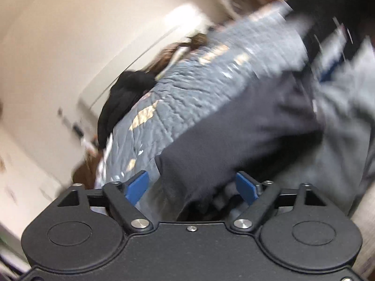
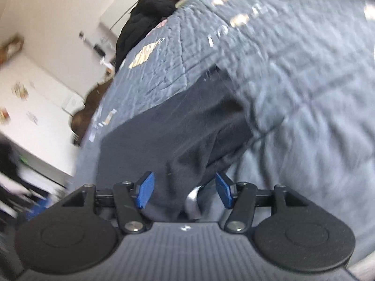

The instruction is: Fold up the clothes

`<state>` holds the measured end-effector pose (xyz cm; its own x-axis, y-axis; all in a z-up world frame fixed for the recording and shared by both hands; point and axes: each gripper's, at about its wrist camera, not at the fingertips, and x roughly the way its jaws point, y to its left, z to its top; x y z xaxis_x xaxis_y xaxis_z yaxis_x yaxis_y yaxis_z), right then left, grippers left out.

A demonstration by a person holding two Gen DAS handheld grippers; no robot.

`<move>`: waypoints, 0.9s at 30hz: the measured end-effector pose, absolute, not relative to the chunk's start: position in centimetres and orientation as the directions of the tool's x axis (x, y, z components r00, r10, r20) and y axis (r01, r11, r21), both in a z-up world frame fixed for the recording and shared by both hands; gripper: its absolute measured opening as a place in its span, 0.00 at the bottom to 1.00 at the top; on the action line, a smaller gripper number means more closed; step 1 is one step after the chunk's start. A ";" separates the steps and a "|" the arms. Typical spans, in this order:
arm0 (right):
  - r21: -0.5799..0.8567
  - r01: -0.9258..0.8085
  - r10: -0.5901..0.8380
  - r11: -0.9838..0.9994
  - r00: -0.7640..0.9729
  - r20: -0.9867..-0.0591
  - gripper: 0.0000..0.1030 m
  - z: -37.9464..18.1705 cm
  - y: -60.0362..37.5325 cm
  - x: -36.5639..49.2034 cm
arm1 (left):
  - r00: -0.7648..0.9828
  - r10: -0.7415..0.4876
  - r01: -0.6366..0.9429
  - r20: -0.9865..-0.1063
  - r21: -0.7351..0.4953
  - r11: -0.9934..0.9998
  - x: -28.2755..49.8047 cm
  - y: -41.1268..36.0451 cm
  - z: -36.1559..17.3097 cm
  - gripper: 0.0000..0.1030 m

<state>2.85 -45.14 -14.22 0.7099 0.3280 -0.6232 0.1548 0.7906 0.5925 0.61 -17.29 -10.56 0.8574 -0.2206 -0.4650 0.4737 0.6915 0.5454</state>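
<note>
Dark garment [image 2: 168, 128] lies on the grey quilted bedspread [image 2: 293, 58], its cloth running forward from between both pairs of blue fingers; both views are blurred. Left gripper [image 1: 192, 187] and right gripper [image 2: 185, 189] stand with jaws parted, cloth bunched in each gap; neither is visibly clamped.

Between the blue-padded jaws of the black left gripper [image 1: 193, 188] lies a dark navy garment [image 1: 234, 145], plain and unpatterned. Beyond the jaws spreads a grey-blue quilted bedspread [image 1: 187, 89] with stitched lines and blurred tan and white patches. Past it, left of the jaws, sits a black bundle of cloth [image 1: 124, 98] against cream walls. The right gripper [image 2: 184, 190] is black with blue pads.
</note>
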 end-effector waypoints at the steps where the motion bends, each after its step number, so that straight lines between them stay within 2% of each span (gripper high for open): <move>1: 0.554 0.141 0.306 0.820 0.710 -0.634 0.55 -13.8 -44.9 2.9 | 0.850 -0.225 0.472 -0.476 0.498 0.728 0.6 -17.1 -9.8 0.83; 7: 0.475 0.077 0.284 0.877 0.715 -0.639 0.56 -12.1 -44.2 2.1 | 0.796 -0.255 0.423 -0.549 0.202 0.883 0.7 -16.0 -6.6 0.83; 12: 0.422 0.032 0.267 0.906 0.730 -0.629 0.56 -10.1 -43.3 1.3 | 0.754 -0.258 0.375 -0.605 0.072 0.924 1.1 -15.1 -5.2 0.83; 17: 0.389 0.012 0.254 0.921 0.740 -0.623 0.56 -7.8 -42.2 0.5 | 0.700 -0.326 0.341 -0.635 -0.104 0.934 0.9 -13.0 -2.5 0.84; 22: 0.332 0.013 0.205 0.943 0.763 -0.613 0.56 -5.2 -40.5 -1.3 | 0.708 -0.319 0.347 -0.631 -0.083 0.934 0.6 -11.8 0.4 0.86; 24: 0.313 0.016 0.188 0.949 0.770 -0.610 0.56 -4.3 -39.9 -2.0 | 0.707 -0.320 0.351 -0.631 -0.080 0.933 0.5 -11.5 1.2 0.94; 27: 0.286 0.024 0.163 0.958 0.774 -0.612 0.56 -2.9 -38.9 -2.9 | 0.708 -0.328 0.379 -0.625 -0.056 0.924 0.1 -11.4 2.1 0.97</move>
